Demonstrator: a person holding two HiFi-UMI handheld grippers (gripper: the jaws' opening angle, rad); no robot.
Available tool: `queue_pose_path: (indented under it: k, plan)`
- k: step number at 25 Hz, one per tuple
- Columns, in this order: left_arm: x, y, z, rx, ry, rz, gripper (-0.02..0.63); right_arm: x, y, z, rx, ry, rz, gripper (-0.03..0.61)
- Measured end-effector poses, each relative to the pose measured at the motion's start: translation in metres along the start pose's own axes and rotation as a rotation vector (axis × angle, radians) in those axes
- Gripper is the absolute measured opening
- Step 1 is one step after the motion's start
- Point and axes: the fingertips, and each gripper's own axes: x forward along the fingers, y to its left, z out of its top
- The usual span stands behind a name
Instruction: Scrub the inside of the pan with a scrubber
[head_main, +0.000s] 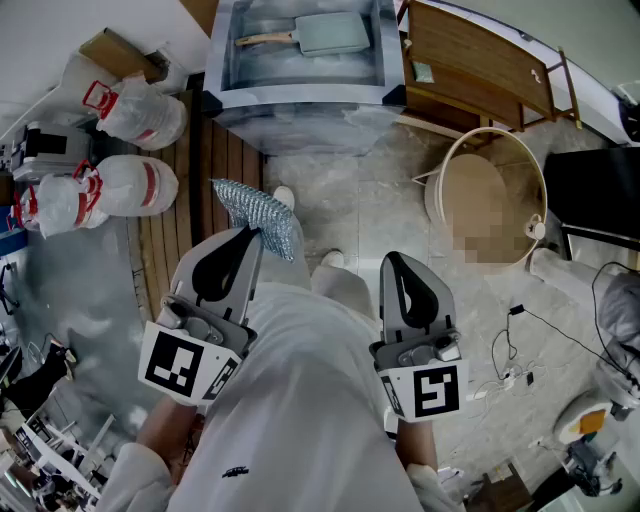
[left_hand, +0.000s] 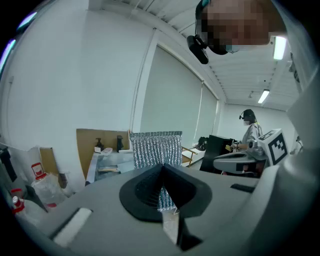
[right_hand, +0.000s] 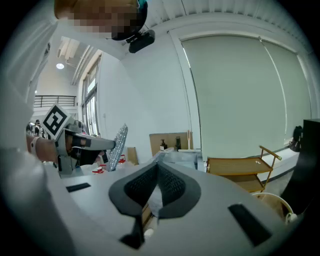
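Closest in, the left gripper (head_main: 248, 238) is clamped on a silver mesh scrubber (head_main: 258, 213), which sticks out beyond its jaws. Beside it, the right gripper (head_main: 393, 264) has its jaws pressed together with nothing between them. Farther ahead, a steel sink (head_main: 300, 98) holds the square pan (head_main: 332, 32), its wooden handle pointing left, well apart from the scrubber. Only the head view looks down into the sink. The left gripper view alone shows a second person (left_hand: 250, 132) across the room, while the right gripper view catches the scrubber edge-on.
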Motion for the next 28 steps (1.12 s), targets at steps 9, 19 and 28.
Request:
queue_pose_path:
  k: [9,19,28]
  plan:
    - [-0.038,-0.038,-0.011,0.019,-0.031,0.01,0.008,-0.028,0.025,0.003,-0.023,-0.025,0.043,0.006]
    - [-0.063,-0.044,-0.009,0.002,-0.103,0.036,0.009,-0.049,0.024,0.013,-0.021,-0.079,0.013,0.006]
    - [-0.039,-0.025,-0.012,-0.045,-0.07,0.046,0.009,-0.024,-0.005,0.009,0.049,-0.041,-0.019,0.006]
